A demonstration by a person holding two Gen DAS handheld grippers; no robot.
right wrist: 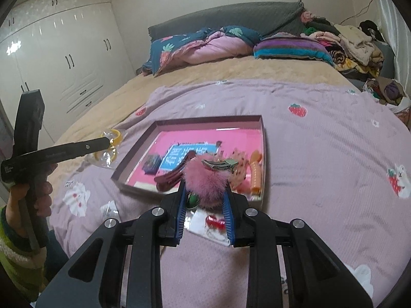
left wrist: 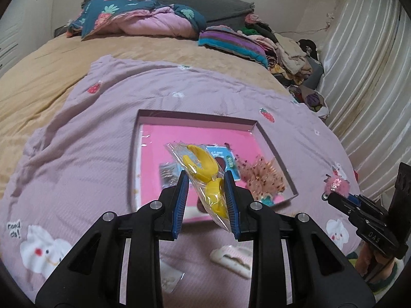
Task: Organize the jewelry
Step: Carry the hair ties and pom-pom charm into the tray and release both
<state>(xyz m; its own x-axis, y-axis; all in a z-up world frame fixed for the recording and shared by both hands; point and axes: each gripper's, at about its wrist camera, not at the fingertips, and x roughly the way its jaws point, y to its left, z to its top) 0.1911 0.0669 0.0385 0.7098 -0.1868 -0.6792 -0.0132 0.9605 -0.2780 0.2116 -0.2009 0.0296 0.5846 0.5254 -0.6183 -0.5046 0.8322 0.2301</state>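
Left tool (left wrist: pixel 206 200): clamped on a clear packet with a yellow hair claw (left wrist: pixel 205 177) inside; the packet hangs above the near part of the tray (left wrist: pixel 195 116)
Right tool (right wrist: pixel 204 206): clamped on a pink fluffy clip (right wrist: pixel 205 181), held above the tray's near edge; a green bead shows just beside its left pad
Tray: shallow, pink-lined, lying on the lilac blanket (left wrist: pixel 77 154) on the bed; it already holds a blue card (right wrist: pixel 187 155), a dark red clip (right wrist: pixel 170 179), an orange piece (right wrist: pixel 255 173) and a peach frilly piece (left wrist: pixel 264 177)
Doing the step well: I judge both loads are bound for the tray; lower each over a bare pink patch, the far half looks freest; let go low so the slippery packet does not slide out; keep the two tools well apart
Risk: the fluff may cling to the pads on release
Only in left view: a white and brown comb-like clip (left wrist: pixel 232 259) on the blanket near the tray
Only in right view: red beads on a white card (right wrist: pixel 214 223) under the tool; white wardrobe doors (right wrist: pixel 69 51); the person's hand (right wrist: pixel 33 192) on the left handle
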